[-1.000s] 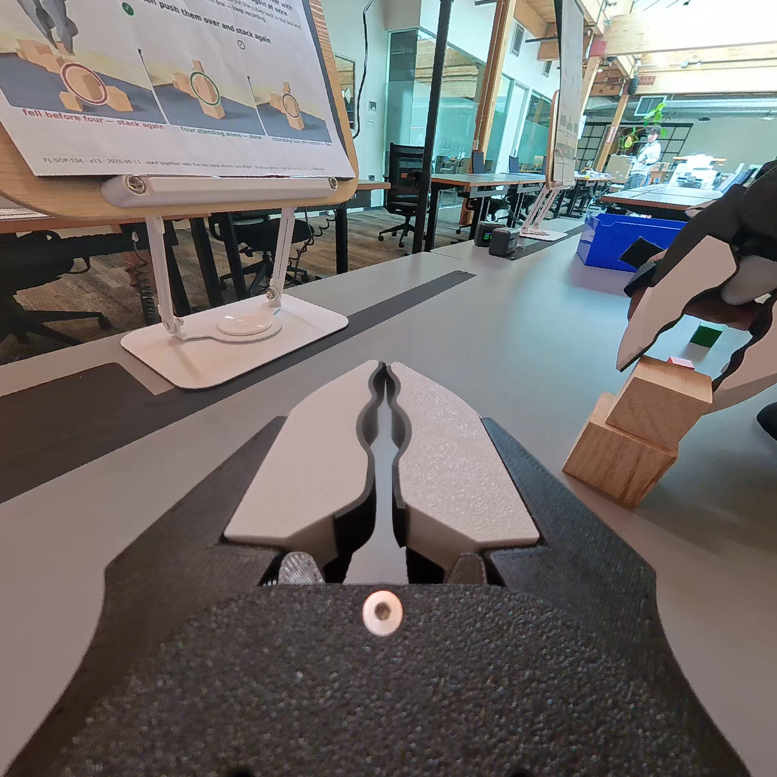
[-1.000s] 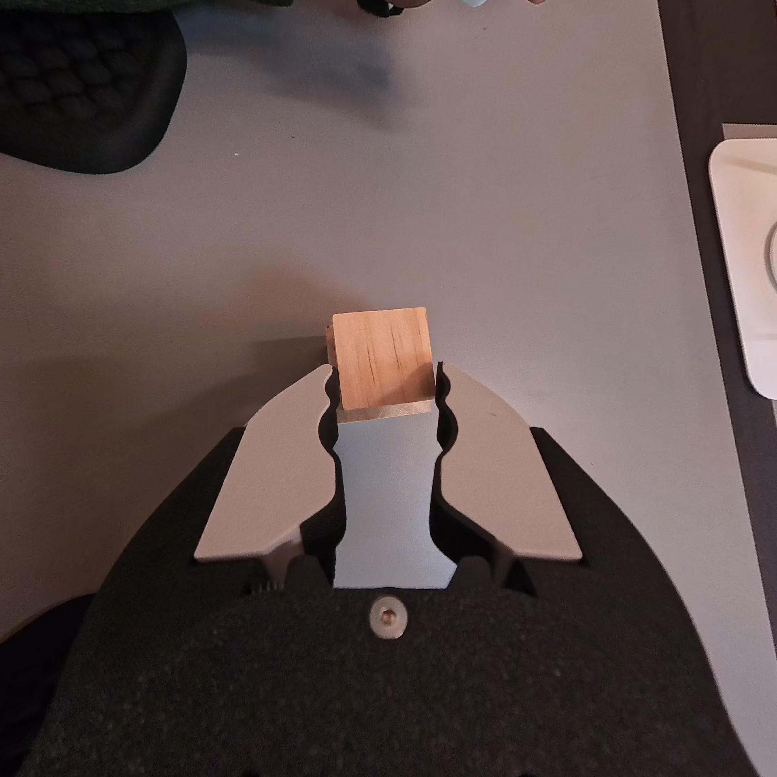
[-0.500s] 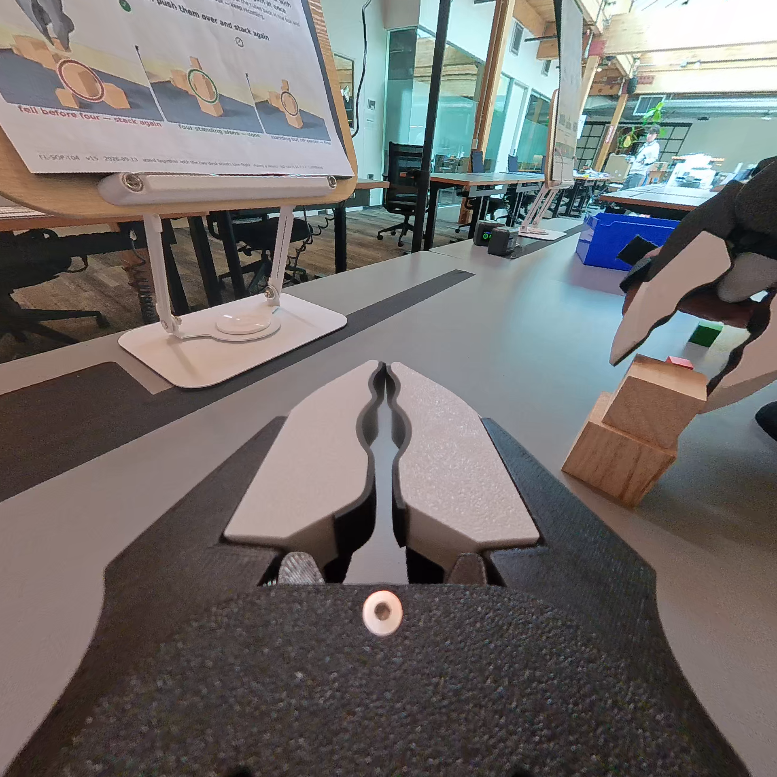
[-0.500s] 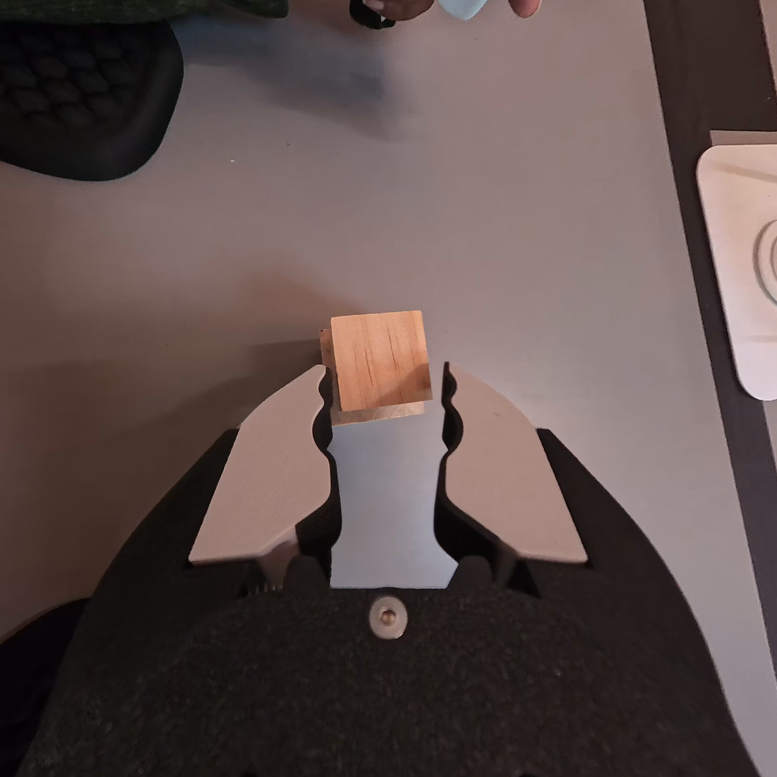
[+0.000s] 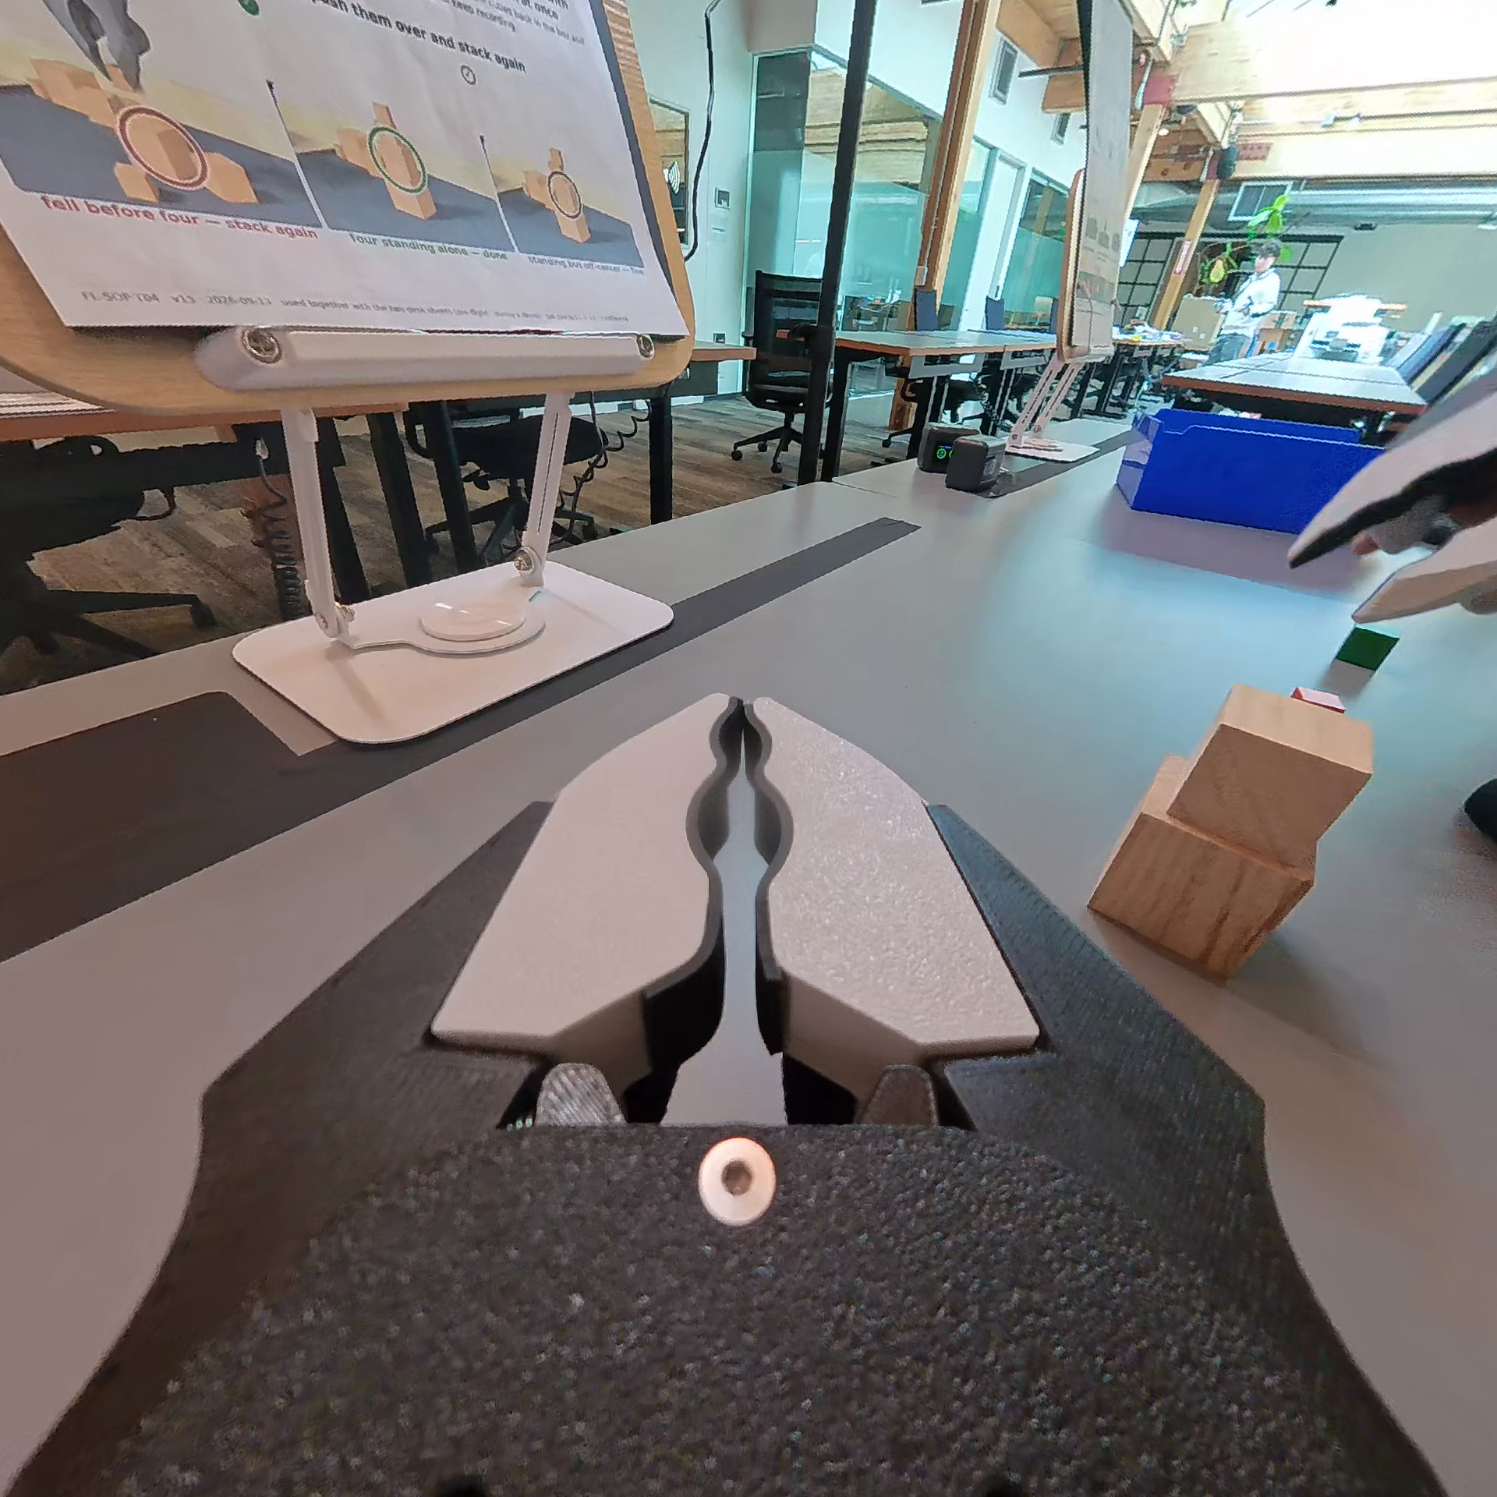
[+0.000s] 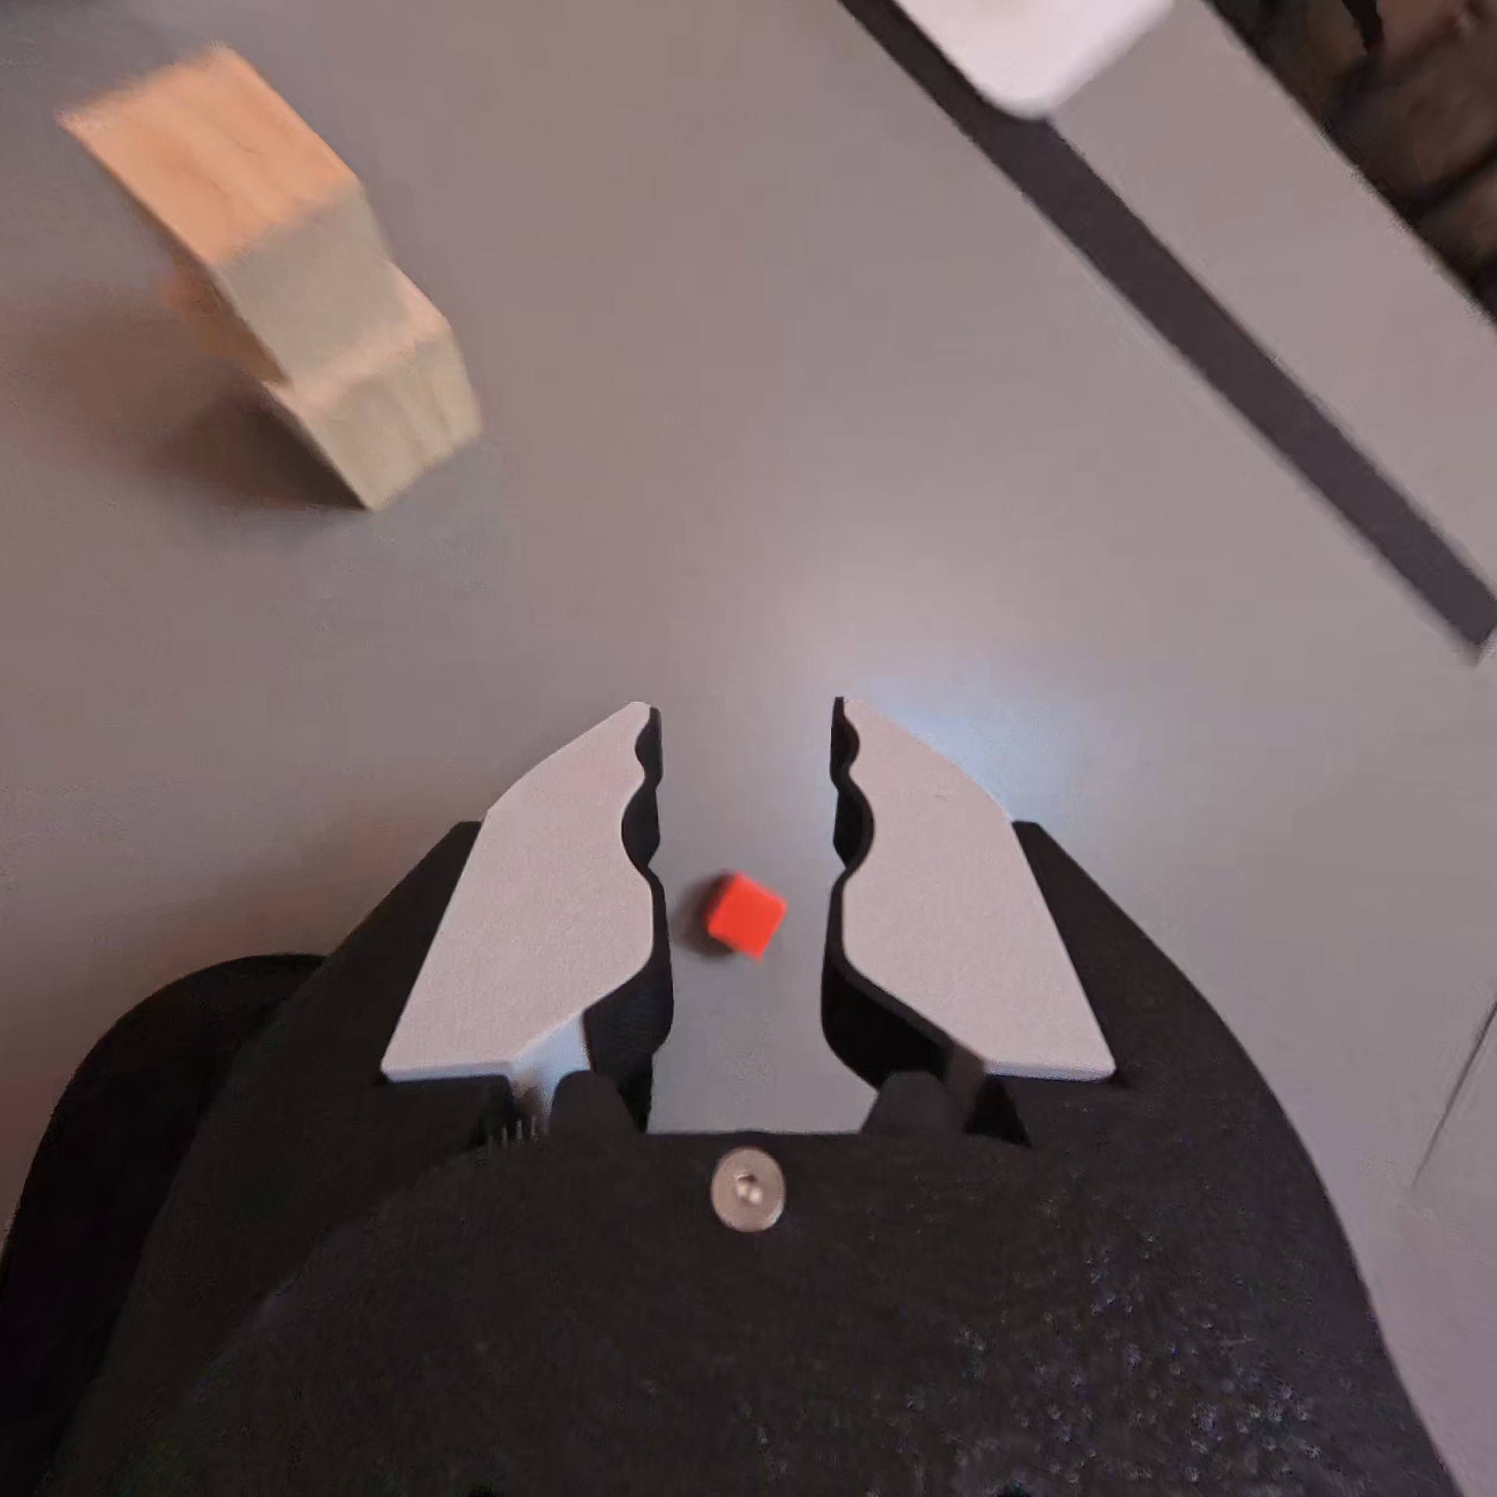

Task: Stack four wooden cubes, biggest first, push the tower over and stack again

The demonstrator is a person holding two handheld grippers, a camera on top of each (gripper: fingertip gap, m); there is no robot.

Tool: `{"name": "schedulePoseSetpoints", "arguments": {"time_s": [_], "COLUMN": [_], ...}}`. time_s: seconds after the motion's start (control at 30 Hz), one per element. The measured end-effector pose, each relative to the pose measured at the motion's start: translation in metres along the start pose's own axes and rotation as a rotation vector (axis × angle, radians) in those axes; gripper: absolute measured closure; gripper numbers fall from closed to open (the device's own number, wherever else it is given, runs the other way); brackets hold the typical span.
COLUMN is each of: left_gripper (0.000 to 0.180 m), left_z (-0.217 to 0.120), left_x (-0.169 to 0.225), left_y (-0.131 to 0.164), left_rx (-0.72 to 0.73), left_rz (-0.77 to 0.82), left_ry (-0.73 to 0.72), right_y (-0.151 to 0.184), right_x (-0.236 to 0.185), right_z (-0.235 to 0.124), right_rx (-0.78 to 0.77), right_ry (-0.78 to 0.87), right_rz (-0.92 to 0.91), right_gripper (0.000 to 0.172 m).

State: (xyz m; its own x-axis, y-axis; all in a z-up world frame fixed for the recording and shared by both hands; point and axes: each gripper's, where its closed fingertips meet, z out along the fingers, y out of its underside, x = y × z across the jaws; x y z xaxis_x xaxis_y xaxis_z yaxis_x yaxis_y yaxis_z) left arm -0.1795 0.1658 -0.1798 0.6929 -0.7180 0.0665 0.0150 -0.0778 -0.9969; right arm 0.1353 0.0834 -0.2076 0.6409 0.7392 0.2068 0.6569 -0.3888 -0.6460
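Note:
My left gripper (image 5: 741, 706) is shut with nothing in it and rests low over the grey table (image 5: 1012, 648). To its right two wooden blocks stand stacked askew: the upper block (image 5: 1272, 769) sits turned on the lower block (image 5: 1199, 899). My right gripper (image 6: 745, 713) is open and empty, raised above the table. It also shows in the left wrist view (image 5: 1409, 551), up and to the right of the stack. The stack (image 6: 283, 267) lies blurred at the upper left of the right wrist view. A small red cube (image 6: 744, 914) lies on the table below, seen between the right fingers.
A white document stand (image 5: 454, 640) holding a printed sheet sits on a black strip (image 5: 729, 591) at the left. A small green cube (image 5: 1367, 648) and the red cube (image 5: 1319, 698) lie beyond the stack. A blue bin (image 5: 1231, 478) stands farther back. My right gripper is the nearer one to the small red cube (image 6: 744, 914): about 9 centimeters, against 40 centimeters.
My right gripper let go of the upper wooden block, lifted away from the stack and swung right; the block stays on the lower one. My left gripper has not moved.

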Motion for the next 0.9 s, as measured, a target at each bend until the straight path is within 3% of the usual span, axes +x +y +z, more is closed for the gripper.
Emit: {"name": "schedulePoseSetpoints", "arguments": {"time_s": [0.2, 0.4, 0.7, 0.9], "left_gripper": [0.18, 0.18, 0.18, 0.18], "left_z": [0.003, 0.002, 0.002, 0.004], "left_x": [-0.001, -0.001, -0.001, 0.0], "left_y": [0.005, 0.005, 0.006, 0.007], "left_rx": [-0.015, -0.019, -0.021, -0.026], "left_rz": [-0.007, -0.004, -0.006, -0.001], "left_ry": [-0.007, -0.015, -0.014, -0.011], "right_y": [0.07, 0.089, 0.089, 0.047], "right_x": [0.0, 0.002, -0.006, -0.011], "right_z": [0.005, 0.015, 0.022, 0.04], "right_rx": [-0.017, -0.064, -0.072, 0.003], "right_ry": [0.064, 0.091, 0.042, -0.02], "right_rz": [0.332, 0.408, 0.34, 0.165], "right_gripper": [0.13, 0.129, 0.15, 0.15]}}
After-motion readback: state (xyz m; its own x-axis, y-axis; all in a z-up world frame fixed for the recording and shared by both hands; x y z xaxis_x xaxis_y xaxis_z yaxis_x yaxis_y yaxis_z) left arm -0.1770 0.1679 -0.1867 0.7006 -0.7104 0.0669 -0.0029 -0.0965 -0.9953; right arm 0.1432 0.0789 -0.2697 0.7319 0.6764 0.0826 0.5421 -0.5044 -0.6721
